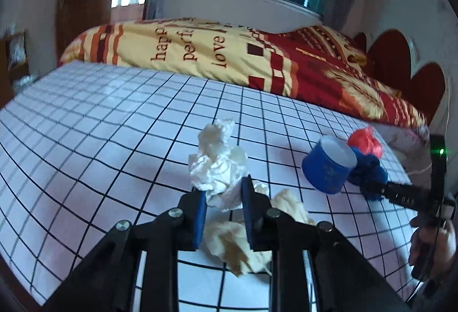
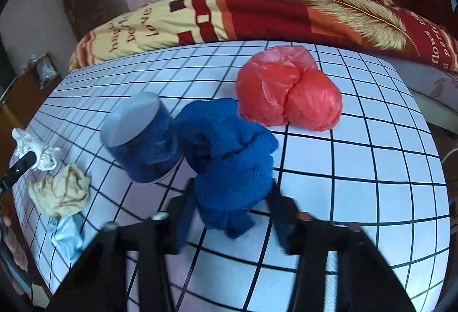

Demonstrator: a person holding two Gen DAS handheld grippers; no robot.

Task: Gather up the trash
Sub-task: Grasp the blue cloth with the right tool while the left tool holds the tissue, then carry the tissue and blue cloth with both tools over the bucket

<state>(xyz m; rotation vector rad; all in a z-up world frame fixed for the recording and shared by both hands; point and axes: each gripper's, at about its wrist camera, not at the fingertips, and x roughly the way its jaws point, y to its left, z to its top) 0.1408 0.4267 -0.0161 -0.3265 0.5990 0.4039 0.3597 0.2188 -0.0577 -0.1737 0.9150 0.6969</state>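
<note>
Nearest in the left wrist view, the left claw (image 1: 223, 197) is clamped on a crumpled white tissue (image 1: 217, 166), lifted above a beige paper wad (image 1: 237, 243) on the checked tabletop (image 1: 86, 140). In the right wrist view, the right claw (image 2: 232, 206) straddles a blue knitted cloth (image 2: 229, 157); blur hides whether its pads actually press on it. A tipped blue cup (image 2: 143, 140) touches the cloth, a red plastic bag (image 2: 286, 91) lies just beyond, and a quilted bed (image 2: 286, 3) stands farthest.
</note>
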